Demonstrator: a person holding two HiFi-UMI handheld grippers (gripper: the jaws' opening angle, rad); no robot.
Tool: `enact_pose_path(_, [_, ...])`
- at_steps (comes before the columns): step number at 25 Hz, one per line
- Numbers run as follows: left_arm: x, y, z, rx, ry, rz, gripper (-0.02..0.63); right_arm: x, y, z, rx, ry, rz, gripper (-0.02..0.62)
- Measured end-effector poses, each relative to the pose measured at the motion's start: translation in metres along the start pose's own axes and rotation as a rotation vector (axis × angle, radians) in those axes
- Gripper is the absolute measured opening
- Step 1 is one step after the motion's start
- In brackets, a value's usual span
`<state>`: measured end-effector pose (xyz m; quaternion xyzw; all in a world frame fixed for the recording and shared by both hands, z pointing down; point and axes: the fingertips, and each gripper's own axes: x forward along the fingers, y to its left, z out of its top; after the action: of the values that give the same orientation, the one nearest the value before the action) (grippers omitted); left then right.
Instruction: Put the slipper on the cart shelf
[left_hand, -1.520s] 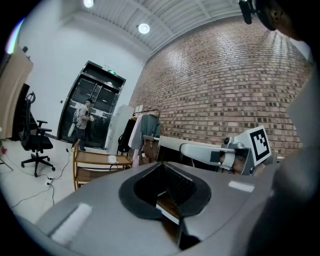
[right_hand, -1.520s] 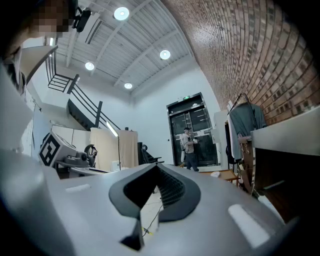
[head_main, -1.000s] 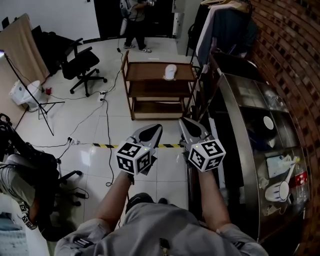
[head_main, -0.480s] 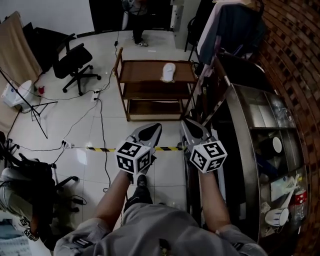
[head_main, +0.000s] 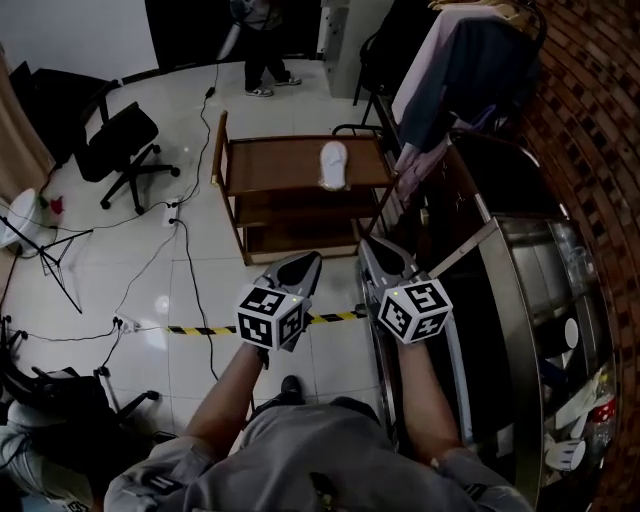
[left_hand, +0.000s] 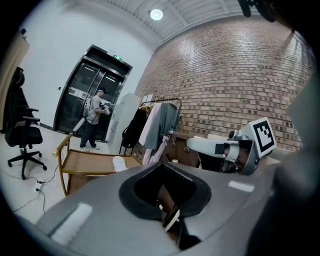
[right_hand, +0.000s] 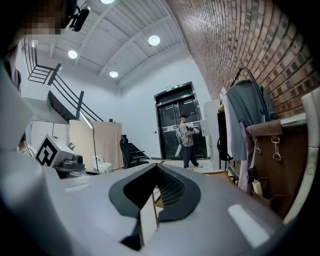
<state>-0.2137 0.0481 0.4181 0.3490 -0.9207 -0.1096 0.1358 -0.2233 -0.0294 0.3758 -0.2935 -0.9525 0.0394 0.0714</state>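
A white slipper (head_main: 333, 164) lies on the top shelf of the brown wooden cart (head_main: 270, 172), near its right end. The left gripper view also shows the slipper (left_hand: 120, 163) on the cart (left_hand: 82, 162). My left gripper (head_main: 310, 259) and right gripper (head_main: 367, 243) are held side by side at waist height, well short of the cart and pointing toward it. Both are shut with nothing between the jaws. From the left gripper view, the right gripper (left_hand: 225, 148) shows to the right.
A clothes rack with hanging garments (head_main: 455, 70) and a steel counter (head_main: 530, 290) line the right side. An office chair (head_main: 115, 135) stands left of the cart. Yellow-black tape (head_main: 200, 328) and cables cross the white floor. A person (head_main: 262, 40) stands at the far door.
The view has shifted toward the cart, which now sits lower and nearer in the head view. Both grippers keep the same shut pose in front of the body.
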Motion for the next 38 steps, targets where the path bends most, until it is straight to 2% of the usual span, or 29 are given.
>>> enact_pose_path(9, [0.052, 0.071, 0.024, -0.006, 0.016, -0.011, 0.006, 0.081, -0.035, -0.001, 0.017, 0.032, -0.020, 0.000])
enact_pose_path(17, [0.119, 0.125, 0.031, 0.005, 0.044, 0.046, 0.006, 0.152, -0.094, -0.007, 0.013, 0.046, -0.013, 0.000])
enact_pose_path(23, [0.180, 0.151, 0.039, 0.010, 0.081, 0.081, 0.006, 0.200, -0.151, -0.021, -0.018, 0.108, -0.007, 0.000])
enact_pose_path(32, [0.245, 0.191, 0.029, -0.007, 0.152, 0.108, 0.006, 0.240, -0.204, -0.048, 0.004, 0.175, -0.005, 0.000])
enact_pose_path(38, [0.286, 0.224, 0.016, -0.003, 0.219, 0.070, 0.006, 0.257, -0.226, -0.071, -0.005, 0.242, -0.074, 0.000])
